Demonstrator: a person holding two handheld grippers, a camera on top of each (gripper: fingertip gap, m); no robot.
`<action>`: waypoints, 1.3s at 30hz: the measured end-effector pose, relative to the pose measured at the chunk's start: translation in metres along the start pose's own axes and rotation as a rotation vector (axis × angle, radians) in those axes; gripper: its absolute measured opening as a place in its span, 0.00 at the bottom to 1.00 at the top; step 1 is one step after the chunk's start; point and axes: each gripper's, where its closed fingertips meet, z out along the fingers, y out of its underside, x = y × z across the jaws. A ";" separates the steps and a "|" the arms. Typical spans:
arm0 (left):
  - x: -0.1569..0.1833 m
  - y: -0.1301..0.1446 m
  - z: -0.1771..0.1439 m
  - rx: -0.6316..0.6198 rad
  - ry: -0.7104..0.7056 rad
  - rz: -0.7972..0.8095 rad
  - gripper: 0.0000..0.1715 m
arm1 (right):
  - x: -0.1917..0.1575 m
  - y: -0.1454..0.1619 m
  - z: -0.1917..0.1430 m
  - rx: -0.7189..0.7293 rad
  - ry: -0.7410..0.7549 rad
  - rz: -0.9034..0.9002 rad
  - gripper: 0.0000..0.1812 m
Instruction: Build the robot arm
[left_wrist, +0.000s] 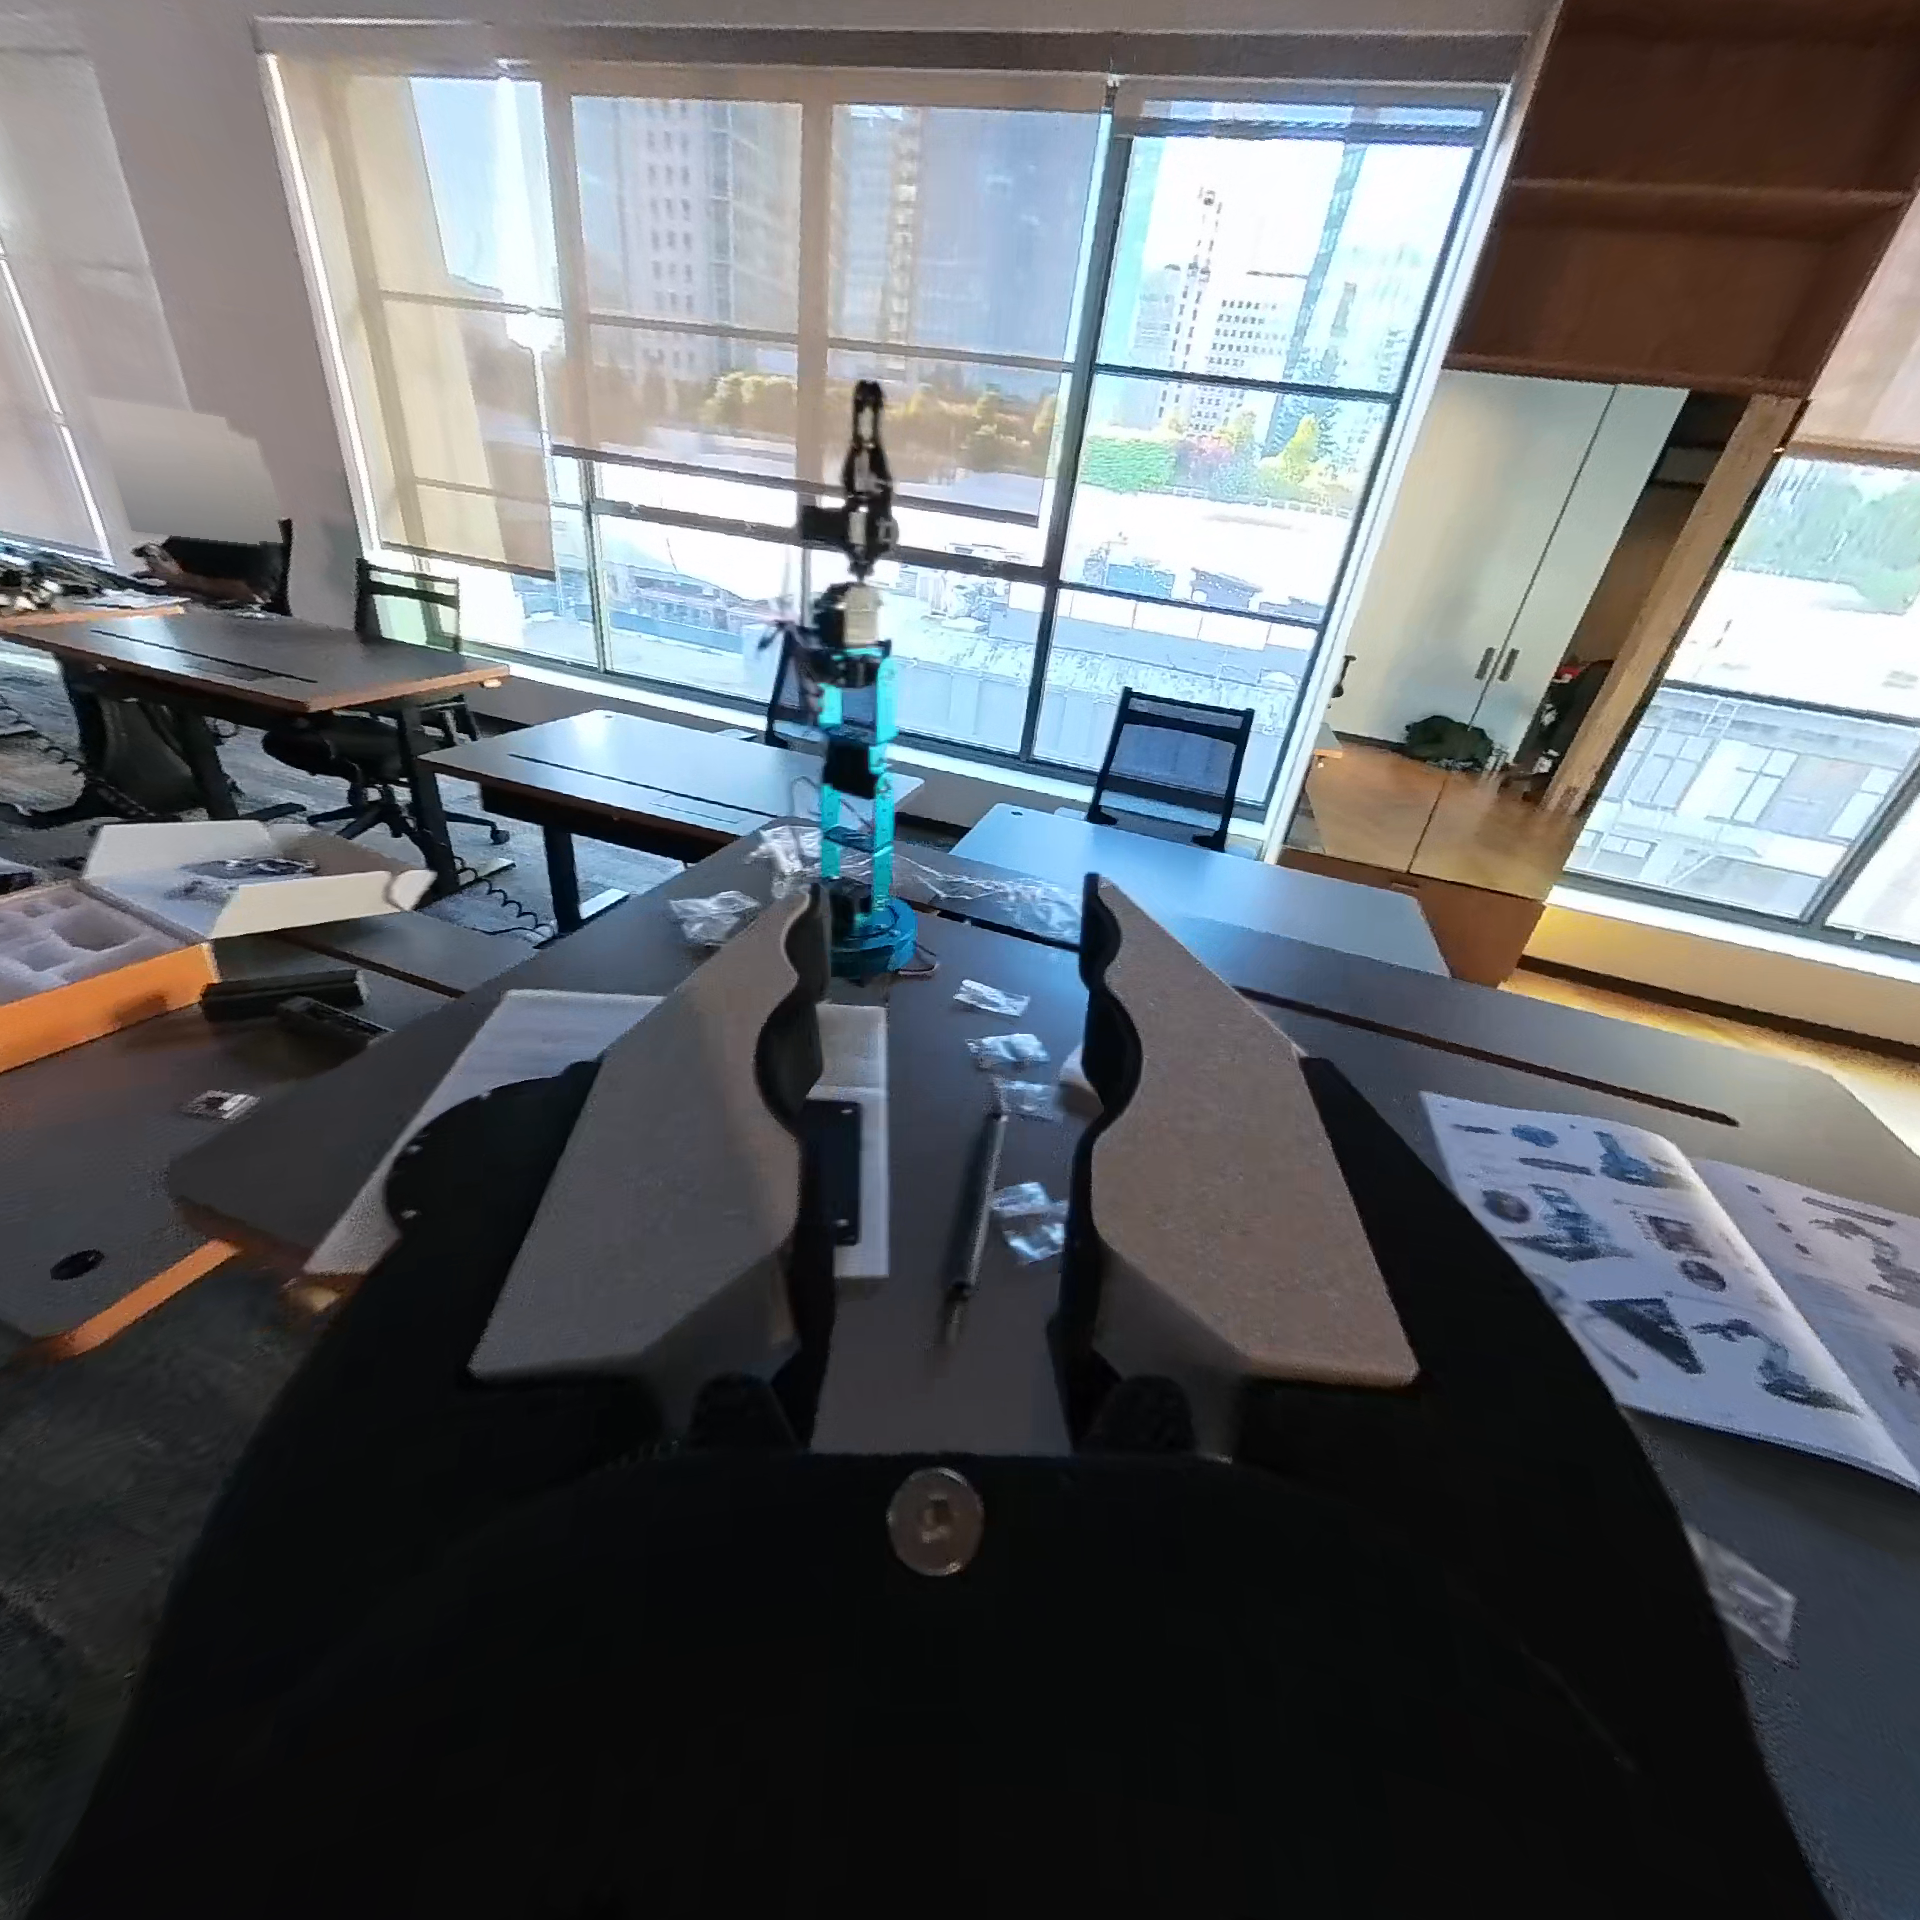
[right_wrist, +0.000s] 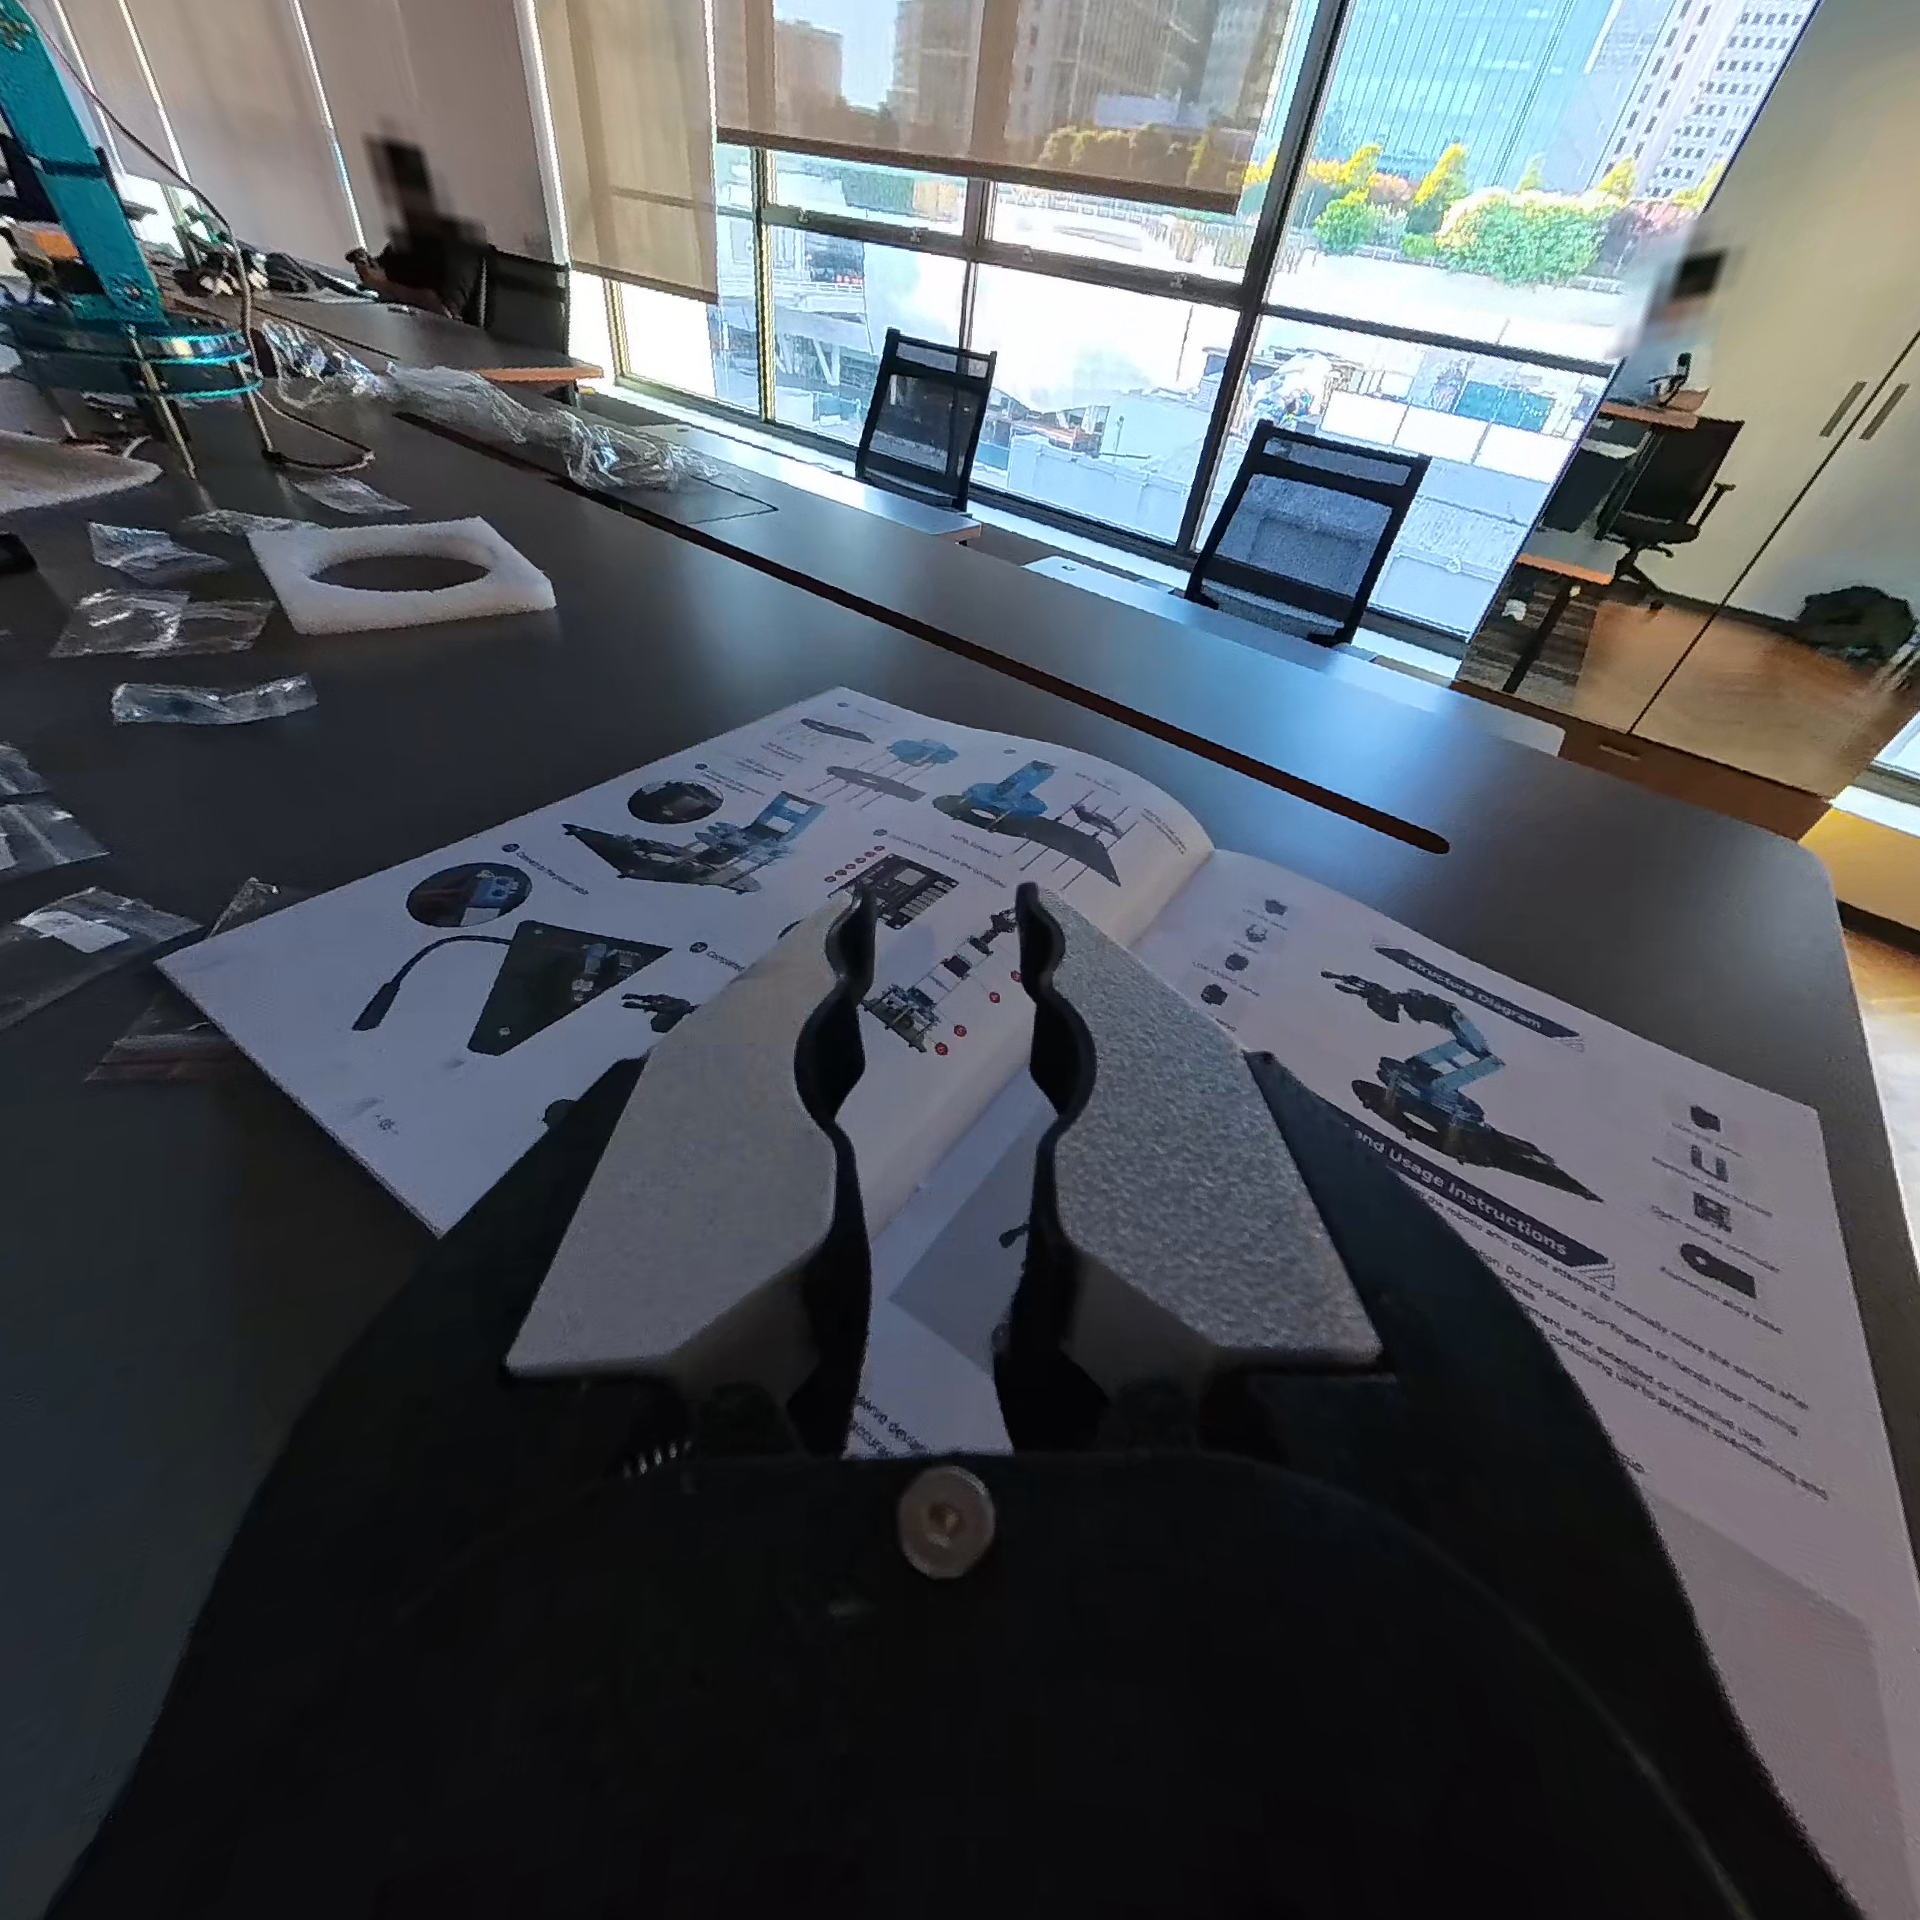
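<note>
My left gripper (left_wrist: 948, 909) is open and empty above the dark table (left_wrist: 1507, 997). Between its fingers lie a thin grey screwdriver (left_wrist: 977, 1205), small clear plastic bags (left_wrist: 1023, 1216) and a black part on a white sheet (left_wrist: 836, 1174). Beyond stands a small teal and black robot arm (left_wrist: 860, 769), upright on its round base. My right gripper (right_wrist: 940, 909) is open and empty, held low over an open illustrated booklet (right_wrist: 582, 935), which also shows in the left wrist view (left_wrist: 1662, 1278).
A white foam square with a round hole (right_wrist: 416, 571) and several clear bags (right_wrist: 208, 698) lie left of the booklet. An orange-edged tray (left_wrist: 94, 966) and an open white box (left_wrist: 249, 878) sit at left. Office chairs (right_wrist: 1309, 540), desks and windows stand behind. A person (right_wrist: 421, 260) sits far off. Across from one pair of fingers to the other is roughly 65 centimeters.
</note>
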 end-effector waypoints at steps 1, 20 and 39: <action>-0.009 0.000 -0.003 0.002 -0.011 0.007 0.27 | 0.000 -0.001 -0.001 0.006 0.003 -0.007 0.13; -0.316 0.035 0.062 -0.120 -0.041 0.317 0.28 | -0.123 -0.113 -0.006 0.155 0.505 -0.145 0.11; -0.311 0.071 0.169 -0.085 0.271 0.251 0.29 | -0.130 -0.109 -0.097 0.019 0.635 0.144 0.16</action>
